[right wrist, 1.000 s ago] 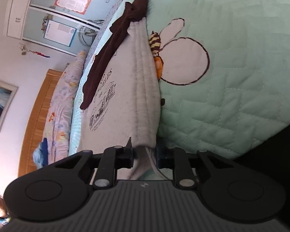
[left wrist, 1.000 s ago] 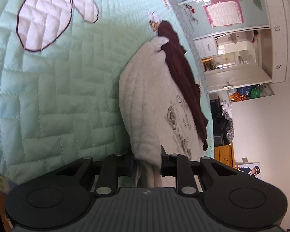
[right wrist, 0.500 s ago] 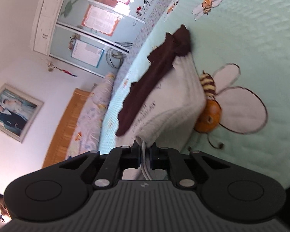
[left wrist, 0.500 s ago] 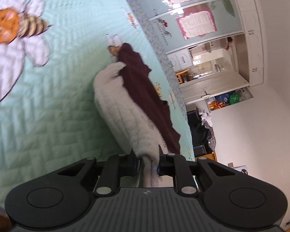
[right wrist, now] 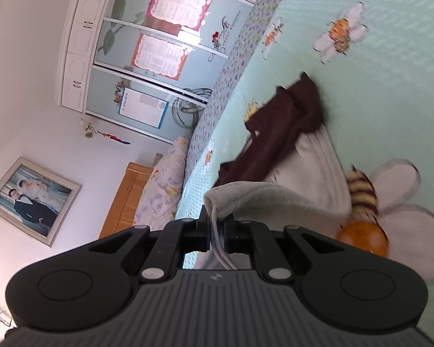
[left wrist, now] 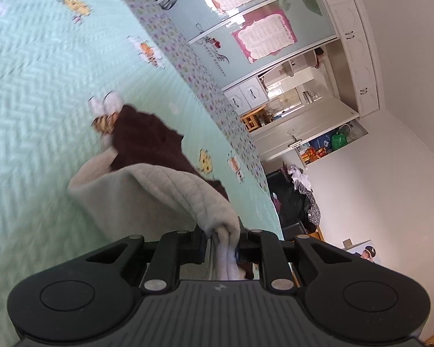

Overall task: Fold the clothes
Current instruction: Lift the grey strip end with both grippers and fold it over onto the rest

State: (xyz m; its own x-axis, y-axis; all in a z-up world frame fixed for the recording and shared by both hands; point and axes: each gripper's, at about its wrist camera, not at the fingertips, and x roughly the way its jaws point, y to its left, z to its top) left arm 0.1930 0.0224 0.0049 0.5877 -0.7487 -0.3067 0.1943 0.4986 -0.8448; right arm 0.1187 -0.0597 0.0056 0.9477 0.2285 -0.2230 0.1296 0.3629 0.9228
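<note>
The left gripper [left wrist: 223, 241] was found closed tight on a bunched edge of the grey-white fleece garment [left wrist: 147, 202], with folds of the fabric pinched between its jaws and hanging down through them. The right gripper [right wrist: 218, 232] was likewise clamped on another edge of the same garment [right wrist: 275, 199], the jaws nearly together with several layers of cloth and a seam gripped between them. The garment was raised at both held edges and curled over, its far end resting on the mint-green quilted bedspread [left wrist: 37, 92]. A dark brown piece of clothing [left wrist: 147, 141] lay at the far end of the fleece, touching it and partly overlapping it; whether it was a separate item or part of the same garment could not be determined. In the right wrist view the fleece partly covered a large bee motif [right wrist: 364, 211] stitched on the bedspread. Beyond the bed stood a wardrobe with glass doors [right wrist: 165, 52], and a framed photograph [right wrist: 31, 199] hung on the wall. Both views showed motion blur across the bedspread.
</note>
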